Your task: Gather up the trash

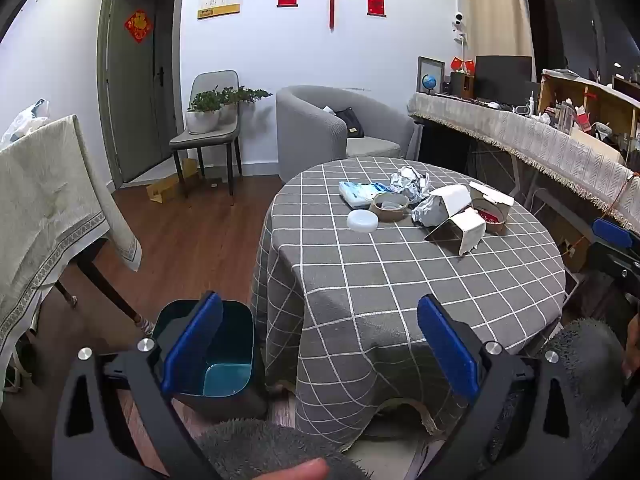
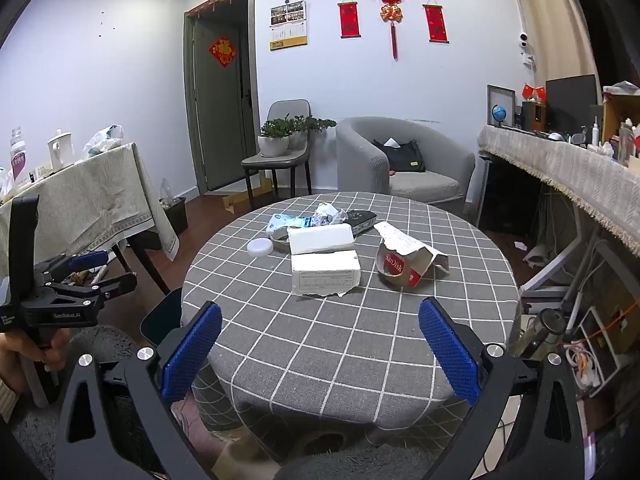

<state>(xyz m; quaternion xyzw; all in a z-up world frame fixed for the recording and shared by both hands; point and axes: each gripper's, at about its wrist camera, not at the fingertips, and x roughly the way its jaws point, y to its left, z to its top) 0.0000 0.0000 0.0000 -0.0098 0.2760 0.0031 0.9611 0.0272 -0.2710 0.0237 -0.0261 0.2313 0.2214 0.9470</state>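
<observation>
while both tongs, left gripper (image 1: 320, 344) and right gripper (image 2: 320, 346), gape wide and empty, the torn white box (image 2: 325, 270) ahead looks light, crushable; grip its sides.

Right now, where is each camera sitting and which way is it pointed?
Left wrist: on the left hand-held gripper, open, low at the near left edge of the round table, facing trash bin and wall; a fingertip shows.
Right wrist: on the right hand-held gripper, open, facing across the table; left hand visible.
Shared: white box, SanDisk packaging.
</observation>
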